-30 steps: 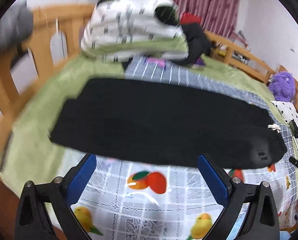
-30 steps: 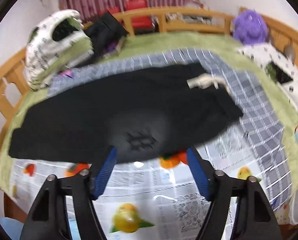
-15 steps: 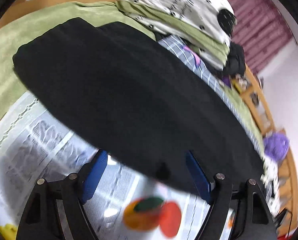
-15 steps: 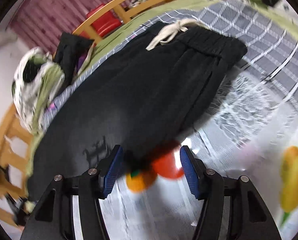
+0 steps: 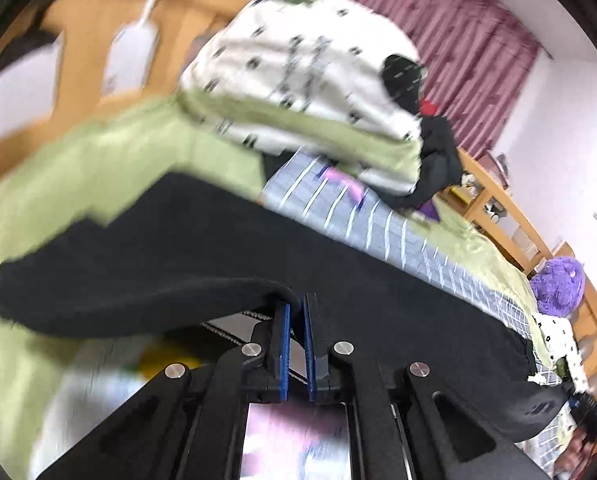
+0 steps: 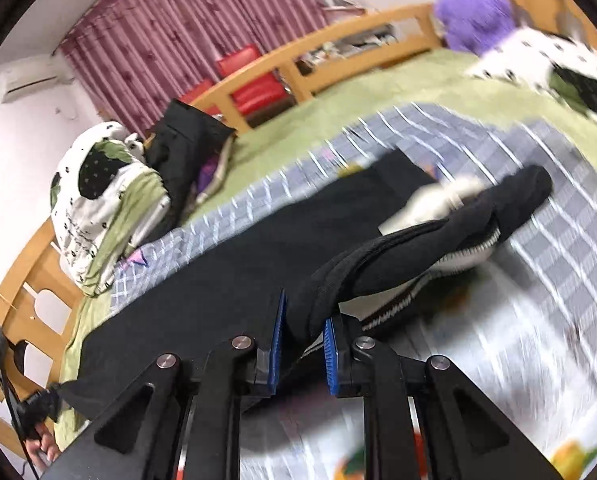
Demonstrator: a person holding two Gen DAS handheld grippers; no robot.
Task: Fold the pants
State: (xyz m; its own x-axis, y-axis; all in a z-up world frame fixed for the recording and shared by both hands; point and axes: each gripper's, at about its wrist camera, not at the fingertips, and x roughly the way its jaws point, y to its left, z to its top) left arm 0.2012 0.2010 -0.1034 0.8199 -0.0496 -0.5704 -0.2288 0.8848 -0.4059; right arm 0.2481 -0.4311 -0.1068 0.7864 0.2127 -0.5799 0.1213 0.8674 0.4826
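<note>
Black pants (image 5: pixel 226 256) lie lengthwise across the bed on a fruit-print cloth. My left gripper (image 5: pixel 296 316) is shut on the near edge of a pant leg and lifts it off the cloth. In the right wrist view the pants (image 6: pixel 234 280) run from the leg end at the left to the waistband with a white drawstring (image 6: pixel 438 200) at the right. My right gripper (image 6: pixel 303 320) is shut on the near waistband edge, which is bunched and raised between the blue pads.
A rolled white and green duvet (image 5: pixel 310 80) and a black garment (image 5: pixel 438 156) lie at the bed's far side. A purple plush toy (image 5: pixel 558 284) sits by the wooden bed rail (image 6: pixel 338 56). A grey checked sheet (image 6: pixel 558 240) and green blanket (image 5: pixel 58 172) surround the pants.
Both grippers came down to the pants' near edge, closed on the fabric, and lifted it. Before, both were open above the cloth.
</note>
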